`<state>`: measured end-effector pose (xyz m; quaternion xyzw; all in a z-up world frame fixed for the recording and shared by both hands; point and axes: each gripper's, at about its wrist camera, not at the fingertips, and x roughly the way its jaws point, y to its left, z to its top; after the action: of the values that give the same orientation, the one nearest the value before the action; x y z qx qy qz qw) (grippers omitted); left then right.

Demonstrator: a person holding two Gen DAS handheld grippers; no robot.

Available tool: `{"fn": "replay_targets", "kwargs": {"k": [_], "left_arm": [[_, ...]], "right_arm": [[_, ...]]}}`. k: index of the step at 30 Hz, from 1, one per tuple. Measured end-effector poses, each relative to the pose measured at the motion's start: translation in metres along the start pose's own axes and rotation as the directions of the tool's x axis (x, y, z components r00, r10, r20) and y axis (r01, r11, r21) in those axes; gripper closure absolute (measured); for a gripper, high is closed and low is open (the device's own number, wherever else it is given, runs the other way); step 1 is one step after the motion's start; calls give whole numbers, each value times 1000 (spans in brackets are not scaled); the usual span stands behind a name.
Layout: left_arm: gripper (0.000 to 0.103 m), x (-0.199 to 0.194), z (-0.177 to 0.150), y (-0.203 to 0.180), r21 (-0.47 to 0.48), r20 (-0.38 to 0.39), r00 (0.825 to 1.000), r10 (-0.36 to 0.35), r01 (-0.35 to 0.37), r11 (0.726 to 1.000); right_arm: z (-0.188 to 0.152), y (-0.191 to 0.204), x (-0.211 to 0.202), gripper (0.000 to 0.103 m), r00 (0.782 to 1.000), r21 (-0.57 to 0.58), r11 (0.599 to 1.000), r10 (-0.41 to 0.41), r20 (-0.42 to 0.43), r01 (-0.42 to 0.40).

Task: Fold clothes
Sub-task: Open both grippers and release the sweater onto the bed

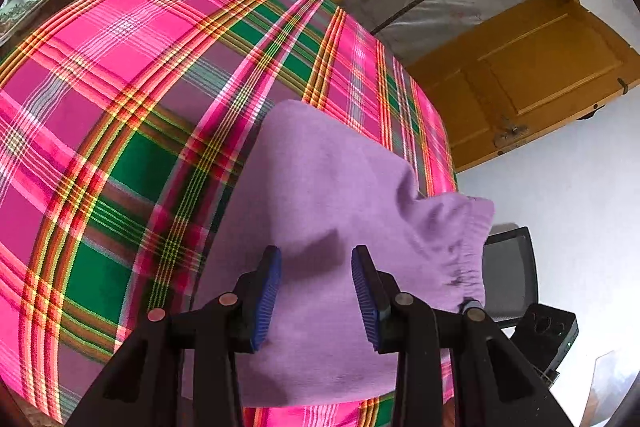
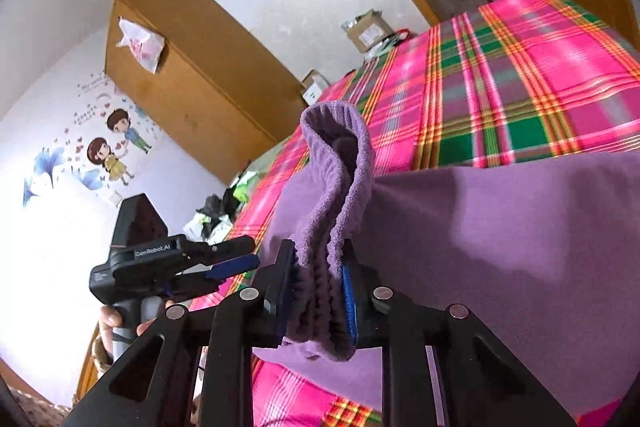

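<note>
Waistband [image 2: 332,187] pinched in your right gripper [image 2: 318,291]; left gripper [image 1: 316,295], jaws wide, should clamp the purple garment [image 1: 320,187] before folding.

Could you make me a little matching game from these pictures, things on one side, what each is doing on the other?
Things:
1. left gripper
2. right gripper
3. purple garment
4. plaid cloth

States:
A. spread flat under everything
B. clamped on a gathered elastic edge
C. open, fingers apart over the fabric
D. lying partly on the plaid, one edge lifted

Pairs: 1-C, 2-B, 3-D, 4-A
</note>
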<state>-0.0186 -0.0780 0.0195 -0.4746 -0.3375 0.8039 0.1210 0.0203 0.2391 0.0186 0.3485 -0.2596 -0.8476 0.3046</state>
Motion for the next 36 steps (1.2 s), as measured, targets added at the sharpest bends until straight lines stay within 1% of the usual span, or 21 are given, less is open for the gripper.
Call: {"fn": "replay_targets", "kwargs": {"k": [4,9,11,13,15,16,19,22,24,25,26,27,28,29,32,36], "left_arm": [[66,6,-1,0,14,-7,1000,29,-29,999],[66,15,-4,6,8,-36,998,41,-41,999],[66,16,-4,9,3,-39,998,39,-39,999],[66,16,-5,11,-3,-40,999,37,-37,999],[66,17,-4,11,0,-42,998,39,-39,999],[66,17,-4,11,1,-43,998,41,-41,999],[66,19,-4,11,0,-47,998,39,-39,999],[66,21,-3,12,-4,-50,998,37,-38,999],[66,21,-3,13,-6,-50,998,36,-37,999],[66,21,-3,13,-6,-51,998,36,-36,999],[66,22,-2,13,-7,-51,998,36,-36,999],[66,23,-2,13,-5,-52,998,37,-37,999],[66,23,-2,13,-5,-53,998,36,-36,999],[66,23,-1,14,-5,-53,998,34,-34,999],[66,23,-1,15,-8,-56,998,29,-30,1000],[66,24,-2,15,-5,-60,998,30,-30,1000]], "right_arm": [[-12,-14,-7,81,999,26,999,-45,-23,45],[-20,-35,-6,76,993,55,994,-92,-67,96],[-17,-35,-8,67,987,23,988,-149,-54,150],[-10,-32,-12,63,977,-25,977,-212,-22,212],[-1,-24,-16,63,969,-86,966,-242,38,245],[4,-20,-17,63,967,-114,961,-246,59,252],[18,-12,-10,63,965,-162,951,-254,71,262],[30,-9,7,63,974,-185,956,-226,26,227],[36,-10,18,63,980,-181,964,-199,-14,193],[38,-12,23,64,980,-172,967,-198,-29,191],[38,-14,27,69,978,-165,966,-206,-36,198],[40,-15,30,76,976,-159,965,-215,-36,207],[41,-17,29,89,974,-156,963,-227,-22,221],[42,-18,28,95,971,-150,960,-239,-6,236],[46,-27,22,95,962,-114,955,-272,19,273],[48,-41,25,95,953,-62,951,-302,-1,301]]}}
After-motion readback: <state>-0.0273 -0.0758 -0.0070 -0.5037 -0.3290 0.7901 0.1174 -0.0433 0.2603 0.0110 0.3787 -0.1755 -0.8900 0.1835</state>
